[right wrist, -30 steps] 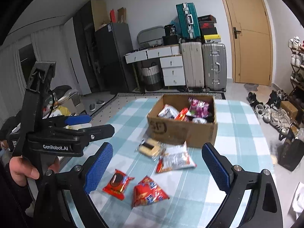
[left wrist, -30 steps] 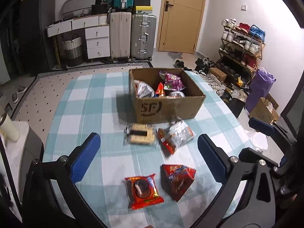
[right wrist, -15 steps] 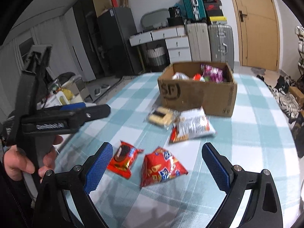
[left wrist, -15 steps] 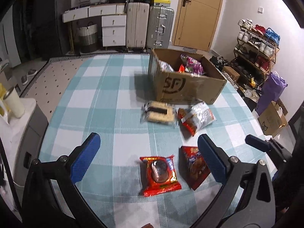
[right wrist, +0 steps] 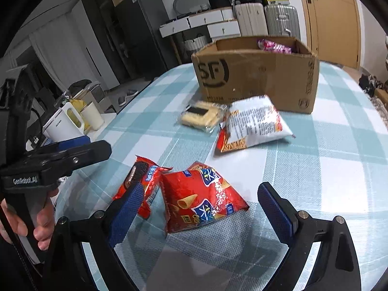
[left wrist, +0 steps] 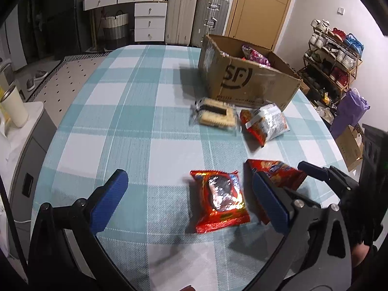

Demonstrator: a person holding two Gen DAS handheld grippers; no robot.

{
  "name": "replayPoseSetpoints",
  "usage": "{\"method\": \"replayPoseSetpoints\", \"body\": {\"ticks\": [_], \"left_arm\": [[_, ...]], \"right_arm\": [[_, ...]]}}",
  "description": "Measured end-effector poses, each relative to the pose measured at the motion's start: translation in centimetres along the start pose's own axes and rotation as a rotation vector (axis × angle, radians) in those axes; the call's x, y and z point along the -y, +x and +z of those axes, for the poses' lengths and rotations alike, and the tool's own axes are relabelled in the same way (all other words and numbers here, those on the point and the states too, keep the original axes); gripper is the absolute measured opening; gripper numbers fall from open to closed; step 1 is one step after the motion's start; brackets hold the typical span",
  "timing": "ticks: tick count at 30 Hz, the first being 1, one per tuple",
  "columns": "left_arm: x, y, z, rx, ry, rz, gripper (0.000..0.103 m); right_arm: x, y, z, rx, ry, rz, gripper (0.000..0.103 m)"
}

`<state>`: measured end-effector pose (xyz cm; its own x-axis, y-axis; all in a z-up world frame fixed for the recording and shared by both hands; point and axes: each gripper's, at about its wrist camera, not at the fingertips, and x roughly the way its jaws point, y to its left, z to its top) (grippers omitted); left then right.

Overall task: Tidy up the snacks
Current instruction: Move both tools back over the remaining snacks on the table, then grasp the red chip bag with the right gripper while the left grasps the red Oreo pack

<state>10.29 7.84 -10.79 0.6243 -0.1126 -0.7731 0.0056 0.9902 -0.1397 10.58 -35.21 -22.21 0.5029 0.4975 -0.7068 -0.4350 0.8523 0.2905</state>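
The left tongs (left wrist: 189, 201) are open wide and hold nothing. A flat red cookie pack (left wrist: 219, 200) with a shiny middle lies on the table (left wrist: 116, 121) between their blue pads, closer to the right pad (left wrist: 270, 203). The right tongs (right wrist: 201, 212) are open wide too and are empty. A puffy red cone snack bag (right wrist: 202, 200), shaped like a pointed wedge, sits between their blue pads. The cookie pack (right wrist: 143, 178) lies just beside this bag, touching it, and partly behind the left blue pad (right wrist: 126, 212).

The table has a soft cloth with big teal and white squares. A brown cardboard box (right wrist: 257, 72) with black letters on its side stands past the red cone snack bag. A pink crinkly bag (right wrist: 274, 46) peeks over the box rim. In front of the box, between it and the cone snack bag, lie a clear pack of pale square crackers (right wrist: 202, 116) and a shiny white chip bag (right wrist: 252, 127) with a red end. These two touch each other. A hand (right wrist: 31, 215) grips the black handle of the left tongs, off to the left of the cone snack bag.
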Motion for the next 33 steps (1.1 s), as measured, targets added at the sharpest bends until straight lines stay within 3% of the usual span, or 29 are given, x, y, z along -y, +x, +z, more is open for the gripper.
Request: {"method": "replayPoseSetpoints", "body": {"ticks": [7,9,21,33], "left_arm": [[-1.0,0.8,-0.9,-0.026,-0.022,-0.019,0.102],[-1.4,0.9,-1.1,-0.03,-0.034,-0.018,0.102],[-2.8,1.7,-1.8,-0.056,-0.071,-0.011,0.102],[-3.4,2.0,-2.5,-0.079,-0.084,0.001,0.102]], "right_arm": [[0.3,1.8,0.1,-0.038,0.012,0.017,0.096],[0.3,2.2,0.0,-0.053,0.013,0.032,0.087],[0.1,2.8,-0.5,-0.053,0.005,0.09,0.058],[0.9,1.9,-0.8,-0.036,0.065,0.133,0.056]]}}
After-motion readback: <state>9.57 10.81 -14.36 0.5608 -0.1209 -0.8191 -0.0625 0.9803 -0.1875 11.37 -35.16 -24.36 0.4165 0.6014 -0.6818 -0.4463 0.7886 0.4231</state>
